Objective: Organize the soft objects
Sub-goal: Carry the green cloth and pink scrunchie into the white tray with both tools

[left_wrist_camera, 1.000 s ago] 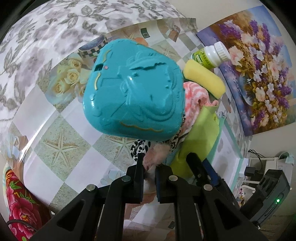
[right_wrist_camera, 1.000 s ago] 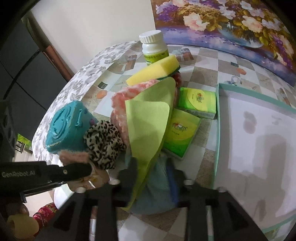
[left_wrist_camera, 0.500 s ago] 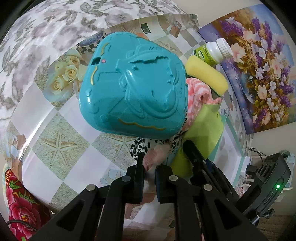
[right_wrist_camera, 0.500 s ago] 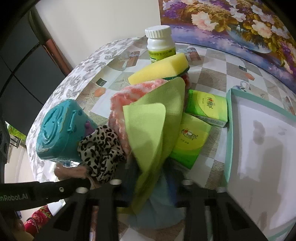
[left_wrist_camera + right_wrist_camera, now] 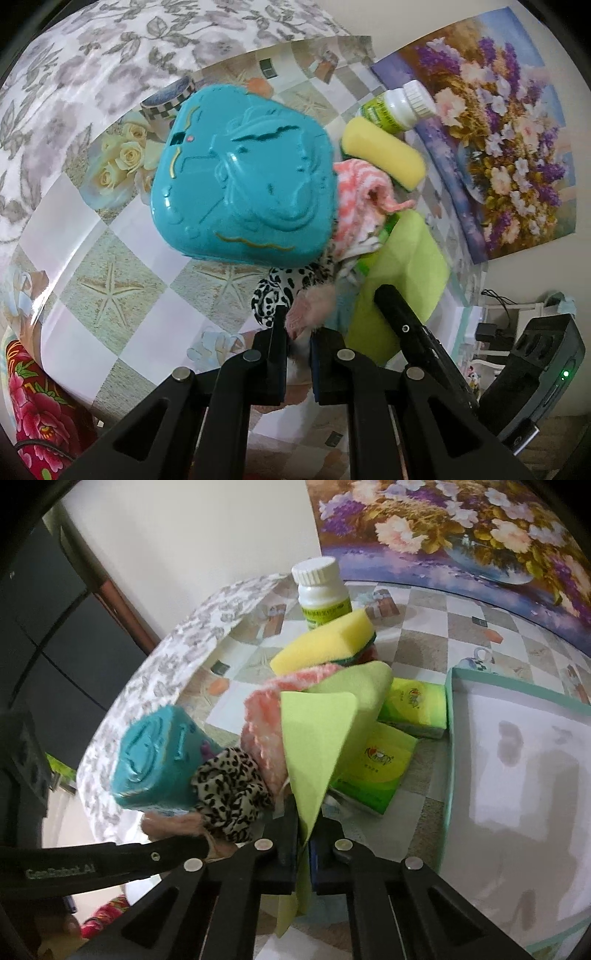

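My left gripper (image 5: 298, 326) is shut on a pink fuzzy piece (image 5: 308, 308) that lies beside a leopard-print scrunchie (image 5: 277, 291). Both rest against a teal plastic case (image 5: 243, 188). My right gripper (image 5: 303, 832) is shut on a lime green cloth (image 5: 317, 746), whose lower edge hangs down between the jaws. Behind the cloth sits a pink knitted piece (image 5: 264, 723), with a yellow sponge (image 5: 325, 642) on top. In the right wrist view the left gripper's finger (image 5: 110, 860) reaches in from the left to the pink fuzzy piece (image 5: 173, 821).
A white bottle (image 5: 323, 590) stands behind the sponge. Two green tissue packs (image 5: 373, 764) lie between the pile and a teal-rimmed white tray (image 5: 451, 738) on the right. A flower painting (image 5: 461, 528) leans at the back. The table edge (image 5: 44, 325) runs close on the left.
The right gripper's jaws have closed on the green cloth, and the cloth's fold now stands higher. The left gripper still pinches the pink fuzzy piece in the same place.
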### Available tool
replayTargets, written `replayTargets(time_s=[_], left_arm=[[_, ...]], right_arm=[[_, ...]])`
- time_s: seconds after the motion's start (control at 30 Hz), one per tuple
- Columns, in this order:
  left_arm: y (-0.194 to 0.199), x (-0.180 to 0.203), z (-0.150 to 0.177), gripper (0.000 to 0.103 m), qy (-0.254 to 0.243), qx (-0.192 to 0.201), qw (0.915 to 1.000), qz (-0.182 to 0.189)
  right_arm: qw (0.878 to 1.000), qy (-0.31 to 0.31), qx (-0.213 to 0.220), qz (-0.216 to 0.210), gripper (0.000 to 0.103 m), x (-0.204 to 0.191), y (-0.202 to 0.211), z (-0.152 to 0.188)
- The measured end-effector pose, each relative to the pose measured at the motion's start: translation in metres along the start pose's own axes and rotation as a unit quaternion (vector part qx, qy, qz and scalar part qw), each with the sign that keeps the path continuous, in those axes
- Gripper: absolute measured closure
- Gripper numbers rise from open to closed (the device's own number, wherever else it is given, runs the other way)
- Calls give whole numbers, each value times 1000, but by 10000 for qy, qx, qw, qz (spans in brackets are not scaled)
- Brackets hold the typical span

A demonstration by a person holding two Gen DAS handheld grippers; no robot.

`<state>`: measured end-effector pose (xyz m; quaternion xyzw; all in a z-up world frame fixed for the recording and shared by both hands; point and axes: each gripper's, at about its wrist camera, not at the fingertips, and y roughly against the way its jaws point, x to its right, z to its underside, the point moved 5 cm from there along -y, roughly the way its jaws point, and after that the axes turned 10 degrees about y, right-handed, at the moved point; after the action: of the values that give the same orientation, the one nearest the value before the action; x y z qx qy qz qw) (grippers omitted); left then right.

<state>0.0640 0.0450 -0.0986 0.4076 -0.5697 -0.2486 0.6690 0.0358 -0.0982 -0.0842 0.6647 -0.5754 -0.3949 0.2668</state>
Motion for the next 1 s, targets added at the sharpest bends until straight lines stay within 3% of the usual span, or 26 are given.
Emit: replayTargets(time_s=[0.33,0.6,0.87,1.0], left_arm=[[29,19,7,93,-462,475,9972,357],[46,50,8,93,-848,819,9921,440],[65,122,29,93,-1760,1048,9776,480],[61,155,45,93,-2171,1063,9693,440]], right_arm=[[9982,-270,490,-218,99,6,39,-8],[9925,-388,1148,-154,99,19,91,-23],[9816,-927,1641,320,98,64,152,-32],[9735,-1197,1761,830,98,96,180,-26]])
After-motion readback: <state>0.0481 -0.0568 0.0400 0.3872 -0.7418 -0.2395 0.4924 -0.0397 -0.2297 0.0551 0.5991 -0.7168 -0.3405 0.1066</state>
